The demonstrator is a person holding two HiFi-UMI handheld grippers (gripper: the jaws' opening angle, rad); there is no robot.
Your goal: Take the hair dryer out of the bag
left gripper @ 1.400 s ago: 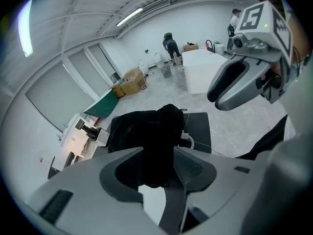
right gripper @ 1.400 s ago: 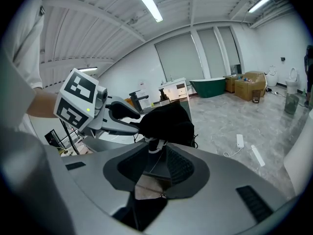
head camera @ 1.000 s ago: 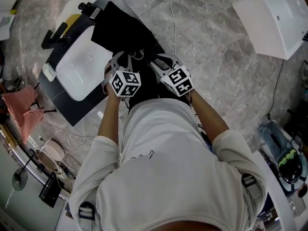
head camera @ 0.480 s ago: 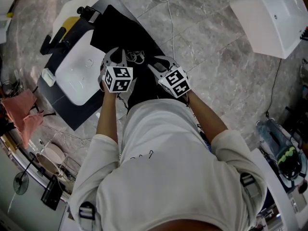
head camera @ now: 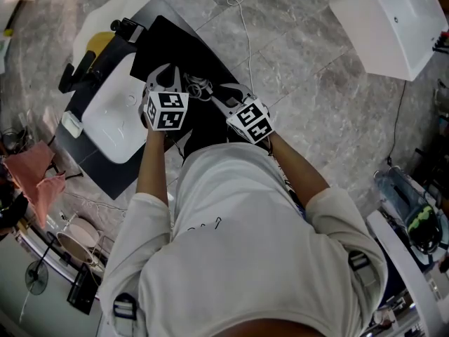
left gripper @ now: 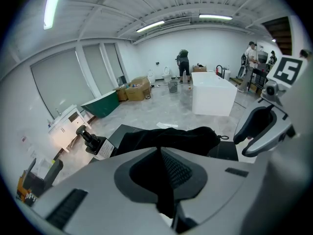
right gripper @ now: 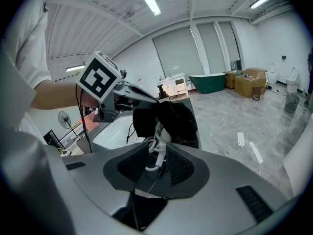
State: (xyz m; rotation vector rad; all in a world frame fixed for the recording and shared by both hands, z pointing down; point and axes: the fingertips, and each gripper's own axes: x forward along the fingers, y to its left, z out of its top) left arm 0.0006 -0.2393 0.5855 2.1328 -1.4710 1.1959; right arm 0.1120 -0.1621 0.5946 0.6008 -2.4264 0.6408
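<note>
Left gripper (left gripper: 165,155): narrow; its jaws have just been closing and now pinch a fold of the black bag (left gripper: 166,137), whose bulk lies just ahead of the tips.
Right gripper (right gripper: 159,146): part closed, clamped on 1 loop of the white cord (right gripper: 159,139), which runs forward from the jaws into the bag's mouth.
Hair dryer: its body shows in no view; judged to be inside the bag, ahead of both grippers, with only its cord out.
Bag: soft, limp cloth, slumped on a dark board (head camera: 105,167); it will bunch and follow any pull unless the left gripper pins it.
Cord: springy coils, light, thin; it stretches before it drags anything, and hard tugging could strain its joint.
Dryer handling: probably rigid smooth plastic, moderately heavy next to the cloth, liable to slip on 2 pads.
Where to grip: the handle or barrel once exposed, not the cord.
Long axis: cannot tell for the dryer; the bag runs away from the grippers, its mouth toward them.
Pointing: the cord end likely faces the right gripper.
</note>
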